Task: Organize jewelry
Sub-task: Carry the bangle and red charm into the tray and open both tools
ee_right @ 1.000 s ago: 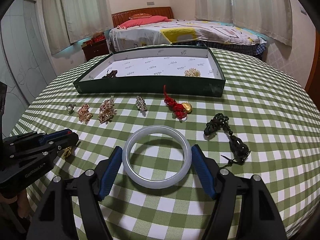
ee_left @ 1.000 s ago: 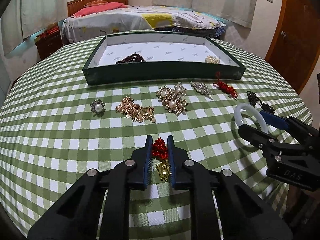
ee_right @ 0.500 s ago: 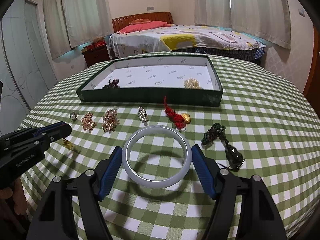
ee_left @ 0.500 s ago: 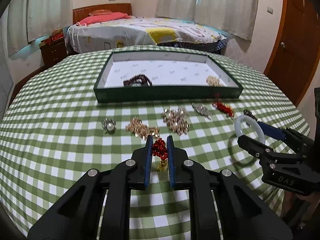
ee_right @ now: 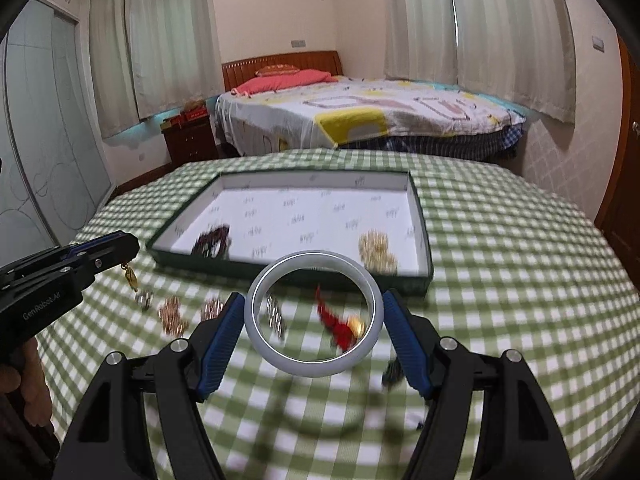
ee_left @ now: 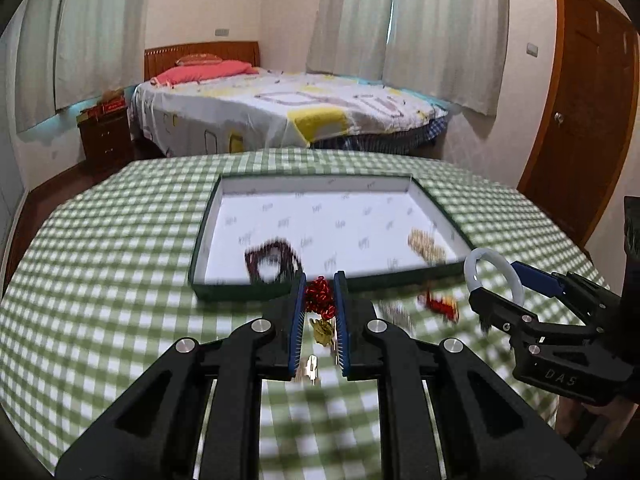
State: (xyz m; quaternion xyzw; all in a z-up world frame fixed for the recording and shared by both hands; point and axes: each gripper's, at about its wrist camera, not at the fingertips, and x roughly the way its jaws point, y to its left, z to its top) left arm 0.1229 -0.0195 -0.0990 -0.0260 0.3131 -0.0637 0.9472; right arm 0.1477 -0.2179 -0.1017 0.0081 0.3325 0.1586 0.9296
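Left wrist view: the left gripper [ee_left: 320,304] clamps a red knotted charm [ee_left: 319,301] above the green-checked tabletop [ee_left: 100,280]. Ahead lies a bed [ee_left: 280,108]. The right gripper [ee_right: 312,316] grips a pale bangle [ee_right: 256,320].

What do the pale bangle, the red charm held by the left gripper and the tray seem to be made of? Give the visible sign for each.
Bangle: looks like jade or glass; milky, translucent, smooth and glossy.
Red charm: seemingly knotted cord, matte red loops, with a shiny gold-coloured metal pendant below.
Tray: probably cardboard; thin straight dark green walls, white printed paper lining.
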